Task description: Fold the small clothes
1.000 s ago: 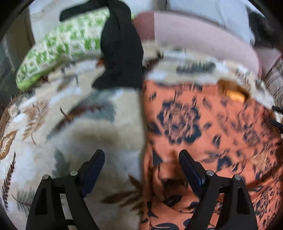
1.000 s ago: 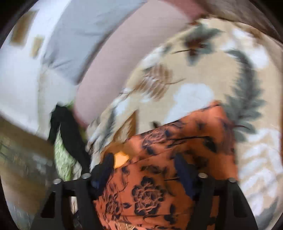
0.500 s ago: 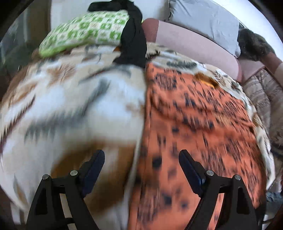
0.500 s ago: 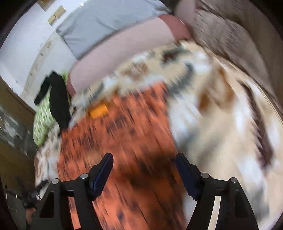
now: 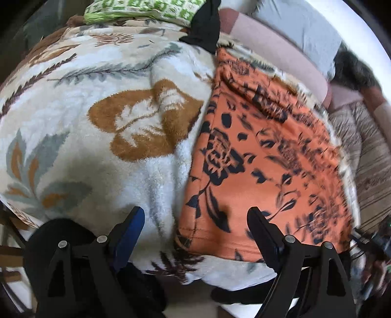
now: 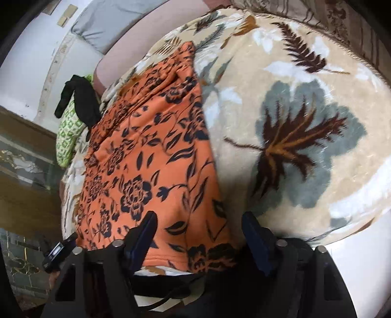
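With both jaws wide and empty, the left gripper (image 5: 195, 220) and right gripper (image 6: 198, 225) should each pinch a near corner of the orange black-flowered fabric garment (image 5: 256, 159) squarely.

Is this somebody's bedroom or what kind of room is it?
Probably a bedroom or living room at home. A fuzzy leaf-print blanket covers a bed or couch, an orange flowered cloth lies on it, and a green patterned pillow sits at the far end.

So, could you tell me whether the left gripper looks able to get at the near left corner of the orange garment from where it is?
Probably yes. The left gripper is open and the orange garment lies flat on the blanket, its near left corner between the fingers with nothing over it.
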Available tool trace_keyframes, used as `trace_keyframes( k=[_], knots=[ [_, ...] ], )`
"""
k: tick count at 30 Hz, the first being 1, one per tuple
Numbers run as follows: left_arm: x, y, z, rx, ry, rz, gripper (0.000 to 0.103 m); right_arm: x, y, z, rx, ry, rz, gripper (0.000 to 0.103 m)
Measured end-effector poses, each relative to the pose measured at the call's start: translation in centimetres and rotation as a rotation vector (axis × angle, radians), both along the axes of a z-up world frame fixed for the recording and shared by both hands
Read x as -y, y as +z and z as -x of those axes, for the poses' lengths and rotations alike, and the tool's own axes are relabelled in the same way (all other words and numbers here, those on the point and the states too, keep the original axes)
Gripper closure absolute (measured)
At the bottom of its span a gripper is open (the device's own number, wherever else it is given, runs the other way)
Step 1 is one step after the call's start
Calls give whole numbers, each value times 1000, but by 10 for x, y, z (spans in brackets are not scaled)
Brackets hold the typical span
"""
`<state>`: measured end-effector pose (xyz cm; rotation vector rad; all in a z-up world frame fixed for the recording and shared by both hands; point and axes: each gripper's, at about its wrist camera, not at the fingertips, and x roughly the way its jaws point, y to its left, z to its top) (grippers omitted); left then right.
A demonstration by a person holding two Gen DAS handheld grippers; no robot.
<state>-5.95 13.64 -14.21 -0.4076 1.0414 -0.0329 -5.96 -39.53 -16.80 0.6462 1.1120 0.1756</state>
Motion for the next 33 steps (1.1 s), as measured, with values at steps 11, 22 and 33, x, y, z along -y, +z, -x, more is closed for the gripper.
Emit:
trace_keyframes(
  k=[11, 22, 33],
  knots=[
    [0, -6, 2, -39, -21, -66, 85, -10, -15, -3, -15, -4, -21, 55],
    [15, -5, 0, -8, -42, -119, 80, -7, -17, -4, -25, -19, -46, 80],
    [20, 13, 4, 34, -77, -99, 95, -13, -16, -5, -58, 14, -32, 94]
  ],
)
